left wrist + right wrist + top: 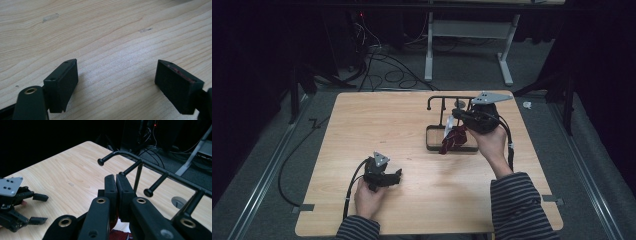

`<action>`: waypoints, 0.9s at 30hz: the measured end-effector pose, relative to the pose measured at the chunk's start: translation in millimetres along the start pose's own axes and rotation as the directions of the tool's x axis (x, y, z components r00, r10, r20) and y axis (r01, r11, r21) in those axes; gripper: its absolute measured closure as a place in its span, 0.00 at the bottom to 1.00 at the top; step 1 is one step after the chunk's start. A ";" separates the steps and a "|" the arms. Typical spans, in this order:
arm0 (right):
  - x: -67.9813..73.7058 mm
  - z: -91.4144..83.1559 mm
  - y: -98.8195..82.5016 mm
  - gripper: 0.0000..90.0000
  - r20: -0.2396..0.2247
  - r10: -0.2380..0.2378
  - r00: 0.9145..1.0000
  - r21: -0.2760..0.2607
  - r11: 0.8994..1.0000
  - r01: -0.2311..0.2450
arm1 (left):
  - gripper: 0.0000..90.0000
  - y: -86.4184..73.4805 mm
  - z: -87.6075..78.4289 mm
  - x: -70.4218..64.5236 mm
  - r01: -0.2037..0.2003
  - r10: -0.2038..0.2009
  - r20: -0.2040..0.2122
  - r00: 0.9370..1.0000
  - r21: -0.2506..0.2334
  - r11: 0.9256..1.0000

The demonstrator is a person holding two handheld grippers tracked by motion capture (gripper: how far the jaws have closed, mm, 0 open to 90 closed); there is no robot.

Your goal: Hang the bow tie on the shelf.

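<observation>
My right gripper [460, 121] hovers over the far right part of the wooden table [377, 125], its jaws pressed together. A dark red cloth [454, 139] with a pale patch hangs from them over the base of a black hook rack [432, 141]. In the right gripper view the shut right gripper [116, 180] points at the rack's top bar [140, 160] and its knobbed pegs, and a bit of red cloth [117, 235] shows beneath the jaws. My left gripper [398, 176] rests low at the near left, open with nothing in it. Bare table [100, 30] lies between its fingers [62, 82].
A round grommet hole [178, 202] sits in the table beyond the rack. My left gripper [41, 208] appears far left in the right gripper view. Loose cables [387, 75] and a white table frame [472, 40] lie on the floor behind. A cable [287, 160] runs along the table's left side.
</observation>
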State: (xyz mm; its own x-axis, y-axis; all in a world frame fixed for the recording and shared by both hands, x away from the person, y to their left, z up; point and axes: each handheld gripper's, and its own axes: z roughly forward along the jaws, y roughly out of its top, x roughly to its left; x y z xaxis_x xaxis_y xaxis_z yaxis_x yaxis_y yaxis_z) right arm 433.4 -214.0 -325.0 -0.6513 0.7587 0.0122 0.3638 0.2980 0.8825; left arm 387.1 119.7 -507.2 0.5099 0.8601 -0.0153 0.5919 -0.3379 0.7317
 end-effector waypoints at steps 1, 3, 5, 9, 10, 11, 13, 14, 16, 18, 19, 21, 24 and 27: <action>-0.2 2.0 2.9 1.00 0.004 0.000 1.000 0.005 1.000 0.000 | 0.21 0.0 -0.1 0.0 0.000 0.000 0.001 1.000 0.001 1.000; -0.4 3.4 4.2 0.99 0.004 -0.001 1.000 0.003 1.000 0.001 | 0.21 0.0 0.0 0.0 0.000 0.000 0.001 1.000 0.000 1.000; -1.1 6.3 6.5 0.99 0.007 -0.007 1.000 0.003 1.000 0.007 | 0.21 0.0 0.1 -0.1 0.002 -0.002 0.000 1.000 -0.001 1.000; -4.9 10.9 10.6 0.99 0.021 0.001 1.000 0.013 1.000 -0.001 | 0.21 0.0 0.0 0.1 -0.001 0.001 0.000 1.000 0.001 1.000; -4.9 10.9 10.6 0.99 0.021 0.001 1.000 0.013 1.000 -0.001 | 0.21 0.0 0.0 0.1 -0.001 0.001 0.000 1.000 0.001 1.000; -7.2 12.4 11.8 0.99 0.026 0.000 1.000 0.013 1.000 0.000 | 0.21 0.0 0.0 0.1 -0.001 0.001 0.000 1.000 0.001 1.000; -7.9 13.0 12.2 0.99 0.030 0.004 1.000 0.015 1.000 -0.004 | 0.21 0.0 0.0 0.1 -0.001 0.001 0.000 1.000 0.001 1.000; -8.8 13.7 12.5 0.99 0.031 0.009 0.999 0.017 1.000 -0.010 | 0.21 0.0 0.0 0.1 -0.001 0.001 0.000 1.000 0.001 1.000; -11.5 14.5 13.3 0.99 0.038 0.008 0.999 0.020 1.000 -0.009 | 0.21 0.0 0.0 0.1 -0.001 0.001 0.000 1.000 0.001 1.000; -14.8 15.0 14.1 0.99 0.046 0.012 0.999 0.022 1.000 -0.013 | 0.21 0.0 0.0 0.1 -0.001 0.001 0.000 1.000 0.001 1.000; -16.9 15.4 14.4 0.99 0.047 0.016 0.999 0.020 1.000 -0.017 | 0.21 0.0 0.0 0.1 -0.001 0.001 0.000 1.000 0.001 1.000; -22.8 16.4 14.9 0.99 0.057 0.035 0.998 0.024 0.999 -0.036 | 0.21 0.0 0.0 0.1 0.000 0.000 0.000 1.000 0.001 1.000; -26.7 17.7 14.7 0.99 0.065 0.037 0.997 0.027 0.999 -0.038 | 0.21 0.0 0.0 0.1 -0.001 0.001 0.000 1.000 0.001 1.000; -33.8 20.3 13.0 0.99 0.089 0.050 0.995 0.039 0.998 -0.054 | 0.21 0.0 0.0 0.0 0.000 0.000 0.000 1.000 0.000 1.000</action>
State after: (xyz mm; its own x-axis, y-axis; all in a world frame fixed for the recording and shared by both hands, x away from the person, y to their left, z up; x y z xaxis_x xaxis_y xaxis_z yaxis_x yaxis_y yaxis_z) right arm 473.7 -224.1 -323.5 -0.5701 0.8214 0.0145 0.4239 0.2790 0.8617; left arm 387.1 119.8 -507.2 0.5102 0.8599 -0.0152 0.5919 -0.3383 0.7316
